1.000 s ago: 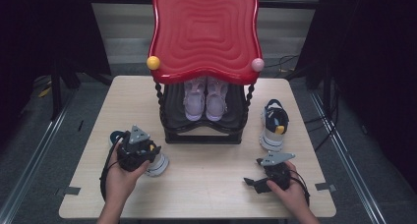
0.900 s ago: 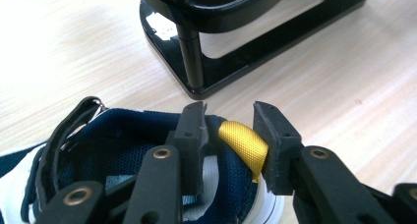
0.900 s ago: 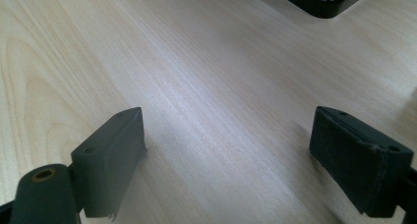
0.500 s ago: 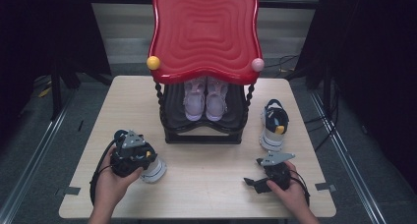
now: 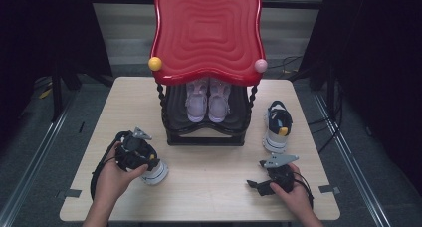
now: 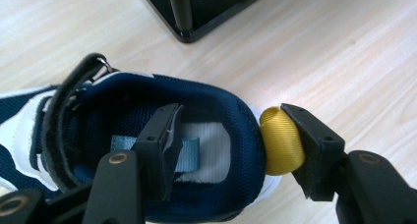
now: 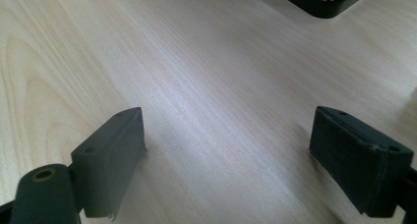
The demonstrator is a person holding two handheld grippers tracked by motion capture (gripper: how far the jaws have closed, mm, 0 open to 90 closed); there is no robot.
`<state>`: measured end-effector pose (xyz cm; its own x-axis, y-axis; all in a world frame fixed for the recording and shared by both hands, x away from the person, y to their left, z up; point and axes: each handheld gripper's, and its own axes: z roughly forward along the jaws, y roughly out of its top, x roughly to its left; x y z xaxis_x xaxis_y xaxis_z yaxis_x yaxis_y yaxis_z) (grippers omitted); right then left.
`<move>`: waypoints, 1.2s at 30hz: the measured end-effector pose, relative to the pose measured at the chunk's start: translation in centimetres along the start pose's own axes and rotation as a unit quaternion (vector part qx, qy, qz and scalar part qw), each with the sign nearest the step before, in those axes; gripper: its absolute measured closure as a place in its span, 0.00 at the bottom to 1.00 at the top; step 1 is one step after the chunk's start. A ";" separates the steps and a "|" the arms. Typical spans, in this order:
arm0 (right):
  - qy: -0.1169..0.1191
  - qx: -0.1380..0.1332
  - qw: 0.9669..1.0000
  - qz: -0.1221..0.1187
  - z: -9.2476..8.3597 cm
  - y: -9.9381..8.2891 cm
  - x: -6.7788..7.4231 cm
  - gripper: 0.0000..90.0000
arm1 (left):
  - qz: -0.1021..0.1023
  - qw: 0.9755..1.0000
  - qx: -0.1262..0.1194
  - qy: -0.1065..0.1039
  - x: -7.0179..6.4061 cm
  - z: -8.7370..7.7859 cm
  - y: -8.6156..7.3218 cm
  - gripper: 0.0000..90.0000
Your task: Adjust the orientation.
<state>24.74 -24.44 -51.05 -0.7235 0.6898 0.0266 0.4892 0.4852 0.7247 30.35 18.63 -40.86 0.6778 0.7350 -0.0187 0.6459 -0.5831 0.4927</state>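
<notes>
Left gripper jaws have just been opening, loosely straddling the navy shoe's heel; right gripper gapes empty.

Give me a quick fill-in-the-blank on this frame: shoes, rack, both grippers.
1. The left gripper straddles the heel of the navy sneaker, one jaw inside it and the other against its ____ heel tab.
2. The pair of lilac sneakers stands on the black rack under the ____ wavy tray.
3. The right gripper hovers over bare table with its jaws ____.
4. The second navy sneaker stands to the ____ of the rack in the high view.

Missing words: yellow; red; open; right
</notes>
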 end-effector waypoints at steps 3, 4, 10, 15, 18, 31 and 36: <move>0.000 0.000 1.000 -0.001 0.0 0.0 0.0 0.15 | 0.001 0.999 0.032 -0.012 0.3 0.4 0.5 0.46; 0.000 0.000 1.000 0.000 0.0 0.0 0.0 0.15 | 0.004 0.999 0.037 -0.014 0.3 0.4 0.6 0.47; 0.000 0.000 1.000 0.000 0.0 0.0 0.0 0.15 | 0.003 0.998 0.063 -0.025 0.5 0.7 1.3 0.48; 0.000 0.000 1.000 0.000 0.0 0.0 0.0 0.15 | -0.001 0.996 0.083 -0.035 0.6 1.1 1.8 0.49; 0.000 0.000 1.000 0.000 0.0 0.0 0.0 0.15 | 0.005 0.994 0.101 -0.037 0.6 1.3 2.1 0.50; 0.000 0.000 1.000 0.000 0.0 0.0 0.0 0.15 | 0.017 0.986 0.158 -0.053 0.7 2.4 2.9 0.53; 0.000 0.000 1.000 0.000 0.0 0.0 0.0 0.15 | 0.024 0.981 0.179 -0.064 0.6 2.9 2.9 0.56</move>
<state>24.75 -24.44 -51.05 -0.7238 0.6895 0.0272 0.4893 0.4851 0.7248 33.65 16.32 -41.97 0.7338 0.6678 -0.1246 0.6791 -0.7167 0.1586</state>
